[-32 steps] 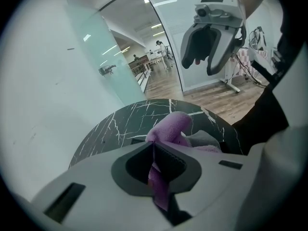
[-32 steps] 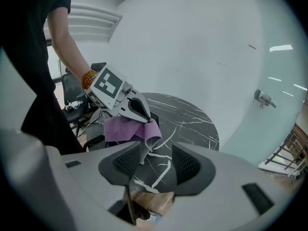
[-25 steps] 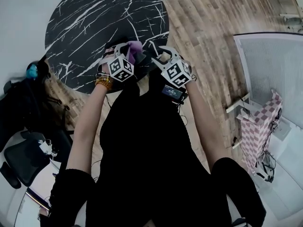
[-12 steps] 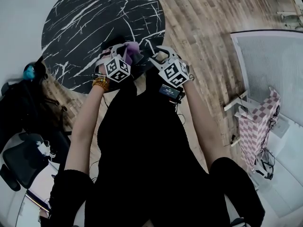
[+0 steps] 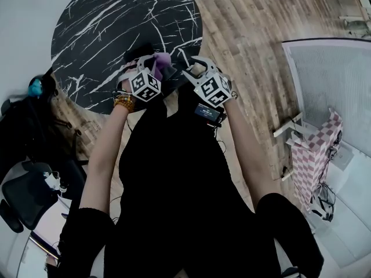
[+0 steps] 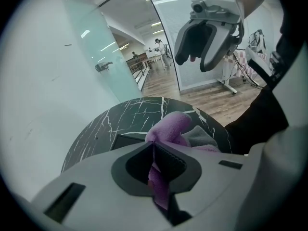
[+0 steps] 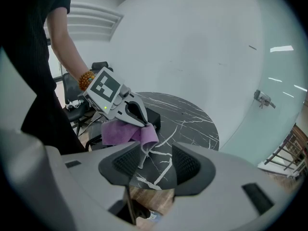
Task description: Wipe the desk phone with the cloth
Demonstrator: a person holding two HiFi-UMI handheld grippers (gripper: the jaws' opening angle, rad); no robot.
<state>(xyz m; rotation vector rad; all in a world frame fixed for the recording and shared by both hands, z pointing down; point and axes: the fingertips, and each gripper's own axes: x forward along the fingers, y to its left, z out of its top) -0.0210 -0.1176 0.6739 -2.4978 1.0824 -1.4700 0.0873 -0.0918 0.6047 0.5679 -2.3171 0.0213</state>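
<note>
My left gripper [image 5: 153,61] is shut on a purple cloth [image 5: 162,57] over the near edge of the round black marble table [image 5: 110,33]. In the left gripper view the cloth [image 6: 169,127] bunches out past the closed jaws of that gripper [image 6: 155,147], with a grey fold beside it. The black desk phone [image 7: 153,115] sits on the table just behind the left gripper [image 7: 136,115] and its cloth [image 7: 126,133]; it shows as a dark slab [image 6: 124,139] in the left gripper view. My right gripper [image 7: 153,163] is open and empty, close to the right of the left one [image 5: 200,68].
A black office chair [image 5: 26,193] and dark seating [image 5: 32,120] stand to the left. A white mesh partition [image 5: 333,80] and a checkered cloth on a rack [image 5: 316,149] are to the right on the wood floor [image 5: 255,51]. A glass wall [image 6: 96,61] lies beyond the table.
Both grippers have shifted slightly up and left toward the table. The cloth stays held in the left gripper; the right stays open.
</note>
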